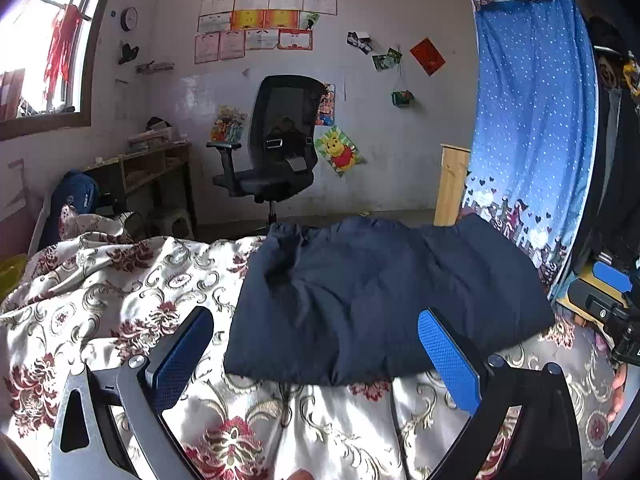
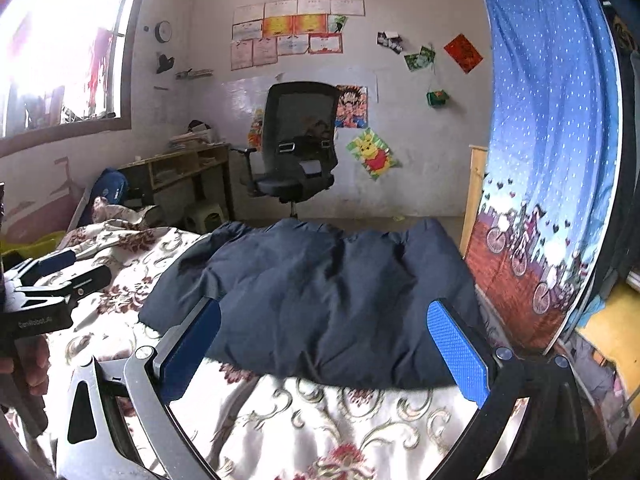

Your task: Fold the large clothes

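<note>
A dark navy padded garment [image 1: 372,296] lies folded into a thick rectangle on the floral bedspread [image 1: 120,304]. It also shows in the right wrist view [image 2: 328,304]. My left gripper [image 1: 316,344] is open and empty, hovering just above the garment's near edge, with its blue pads [image 1: 448,360] wide apart. My right gripper [image 2: 324,344] is open and empty too, just short of the garment's near edge. The right gripper shows at the right edge of the left wrist view [image 1: 612,304]. The left gripper shows at the left edge of the right wrist view [image 2: 48,284].
A blue dotted curtain [image 1: 532,120] hangs close on the right of the bed. Beyond the bed stand a black office chair [image 1: 276,148], a wooden desk [image 1: 148,172] and a wooden cabinet [image 1: 452,184]. A window [image 1: 40,40] is at left.
</note>
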Tool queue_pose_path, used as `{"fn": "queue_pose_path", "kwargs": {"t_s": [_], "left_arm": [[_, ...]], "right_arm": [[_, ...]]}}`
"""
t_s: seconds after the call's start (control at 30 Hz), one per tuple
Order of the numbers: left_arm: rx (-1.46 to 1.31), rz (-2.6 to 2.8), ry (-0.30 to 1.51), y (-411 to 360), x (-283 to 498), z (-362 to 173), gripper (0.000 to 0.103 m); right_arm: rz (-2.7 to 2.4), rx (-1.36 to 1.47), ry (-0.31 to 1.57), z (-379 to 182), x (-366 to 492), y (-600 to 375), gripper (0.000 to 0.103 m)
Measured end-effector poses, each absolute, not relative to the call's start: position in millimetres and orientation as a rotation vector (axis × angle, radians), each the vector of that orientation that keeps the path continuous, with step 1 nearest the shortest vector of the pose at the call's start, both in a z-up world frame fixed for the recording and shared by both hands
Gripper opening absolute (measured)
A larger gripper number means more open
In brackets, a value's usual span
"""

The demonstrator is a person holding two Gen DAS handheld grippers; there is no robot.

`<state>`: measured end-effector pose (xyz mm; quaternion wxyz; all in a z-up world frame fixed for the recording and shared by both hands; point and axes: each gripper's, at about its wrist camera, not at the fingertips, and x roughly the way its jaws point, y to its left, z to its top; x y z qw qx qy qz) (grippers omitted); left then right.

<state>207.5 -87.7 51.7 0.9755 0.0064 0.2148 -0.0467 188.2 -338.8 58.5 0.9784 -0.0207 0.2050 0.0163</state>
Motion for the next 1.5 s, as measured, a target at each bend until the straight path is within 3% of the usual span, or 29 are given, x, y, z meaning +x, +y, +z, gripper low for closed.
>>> {"fn": "queue_pose_path", "kwargs": {"t_s": [1.5], "left_arm": [[0.117,-0.131,0.509,-97.7,168.1,-9.2,0.103]], "right_arm": [[-0.034,-0.008,0.534,-14.0,155.6,-343.8,0.102]]}}
